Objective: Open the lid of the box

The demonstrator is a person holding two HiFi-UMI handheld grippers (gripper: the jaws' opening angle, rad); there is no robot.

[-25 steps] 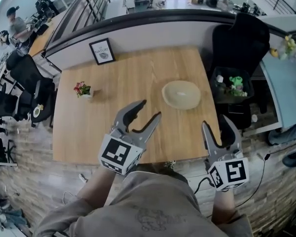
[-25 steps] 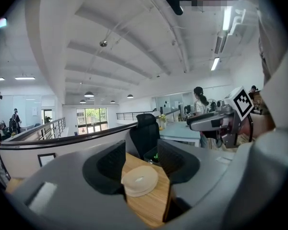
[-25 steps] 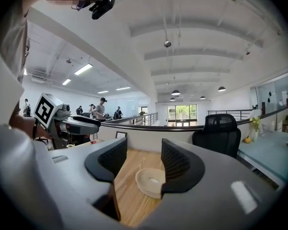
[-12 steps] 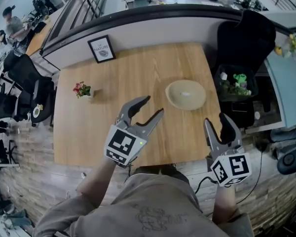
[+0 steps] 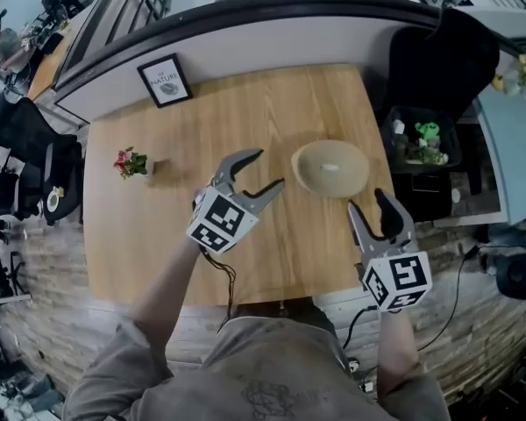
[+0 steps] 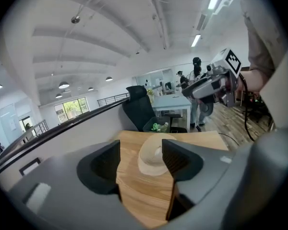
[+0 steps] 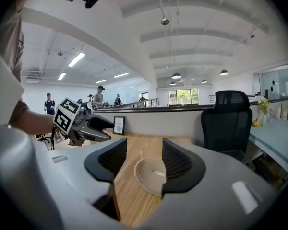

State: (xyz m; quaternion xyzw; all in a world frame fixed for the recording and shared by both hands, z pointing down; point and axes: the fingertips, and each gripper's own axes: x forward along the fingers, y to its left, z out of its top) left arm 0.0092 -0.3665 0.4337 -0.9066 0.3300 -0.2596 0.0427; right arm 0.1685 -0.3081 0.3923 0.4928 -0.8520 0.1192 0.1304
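Observation:
A round cream box with a domed lid (image 5: 330,167) sits on the wooden table (image 5: 245,112), right of centre. My left gripper (image 5: 261,172) hovers over the table just left of the box. Its jaws are opening and nothing is between them. In the left gripper view the box (image 6: 150,158) lies ahead past the jaw tips. My right gripper (image 5: 371,207) hangs open at the table's near right edge, short of the box and empty. The right gripper view shows the box (image 7: 151,173) ahead between its jaws, apart from them.
A framed picture (image 5: 165,81) leans at the table's back left. A small flower pot (image 5: 130,162) stands near the left edge. Right of the table are a black office chair (image 5: 438,55) and a bin holding a green toy (image 5: 421,143).
My left gripper has moved forward over the table toward the box, and its jaws stand wider. The right gripper has come slightly forward.

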